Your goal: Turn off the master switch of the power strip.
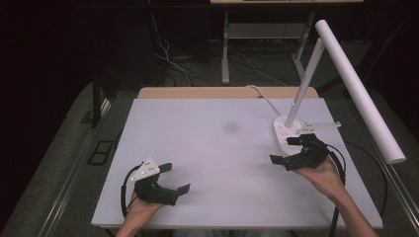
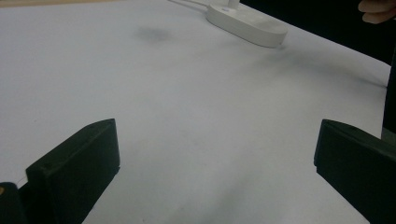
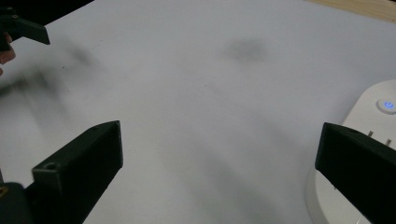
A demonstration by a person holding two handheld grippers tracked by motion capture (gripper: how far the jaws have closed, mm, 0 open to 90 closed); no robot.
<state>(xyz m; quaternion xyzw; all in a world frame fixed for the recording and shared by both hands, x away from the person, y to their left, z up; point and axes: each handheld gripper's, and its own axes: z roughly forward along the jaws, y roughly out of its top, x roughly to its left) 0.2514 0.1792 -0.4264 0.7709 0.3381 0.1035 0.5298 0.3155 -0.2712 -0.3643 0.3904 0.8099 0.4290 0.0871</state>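
White table (image 1: 217,148), bare across the middle apart from a faint dark smudge (image 1: 230,127) a bit far of centre. Desk lamp (image 1: 346,79) at far right: oval base (image 1: 282,133) on the table, stem leaning up and right, long tube head hanging out over the right edge. Blue power light (image 3: 387,105) lit on the base. No task thing to place. Left gripper (image 1: 178,177) near-left, low over the table, jaws wide apart, nothing between them. Right gripper (image 1: 285,149) at right, jaws wide apart too, empty; its far jaw sits just over the near edge of the base. Hand (image 1: 323,173) behind it, cable trailing off.
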